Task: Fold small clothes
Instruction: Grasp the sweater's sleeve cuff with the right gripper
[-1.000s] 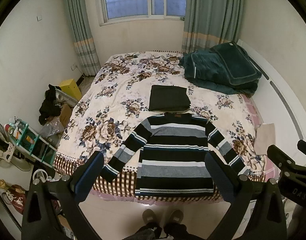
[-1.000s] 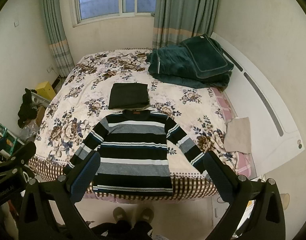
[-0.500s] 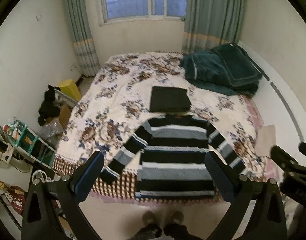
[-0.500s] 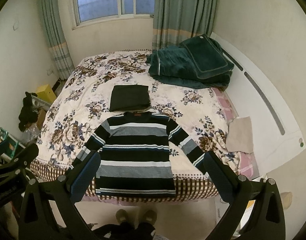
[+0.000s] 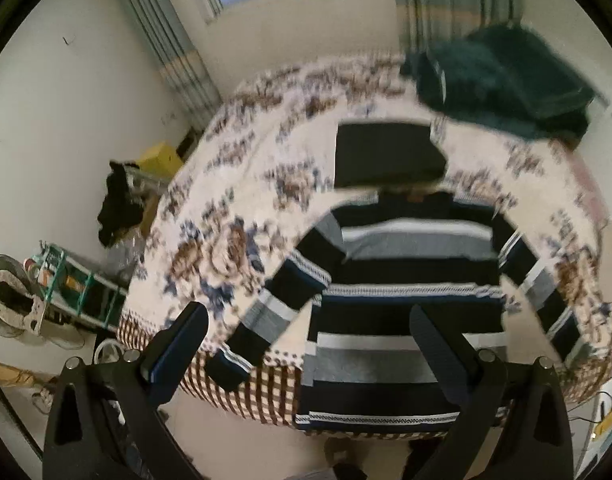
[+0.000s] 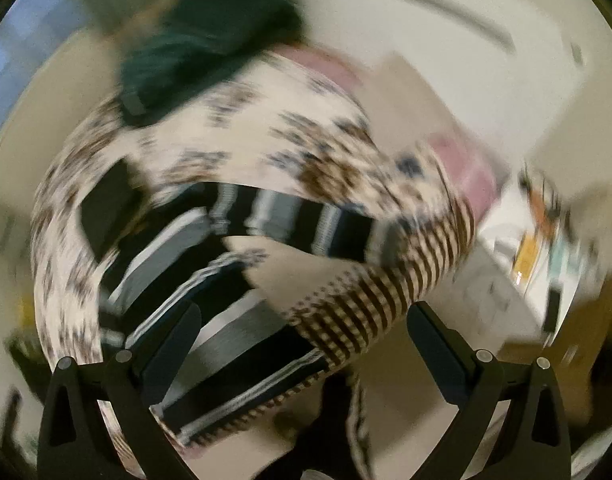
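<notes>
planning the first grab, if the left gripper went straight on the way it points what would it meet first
Most likely the striped sweater on the bed: the open left gripper frames its lower body near the hem. Nothing shows in between, though blur leaves depth uncertain.

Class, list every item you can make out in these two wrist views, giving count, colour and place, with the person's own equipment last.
Striped sweater: one, black, grey and white, spread flat at the bed's near edge.
Folded garment: one, black, just beyond the sweater's collar.
Blanket: one, dark green, heaped at the bed's far right.
Bedspread: one, white with brown and blue flowers, checked border, covering the bed.
Curtains: grey-green, flanking the window.
Box: one, yellow, on the floor left of the bed.
Cloth: one, beige, by the bed's right edge; blurred.
Left hand-held gripper: one, black, open, over the sweater.
Right hand-held gripper: one, black, open, over the sweater's right side.
</notes>
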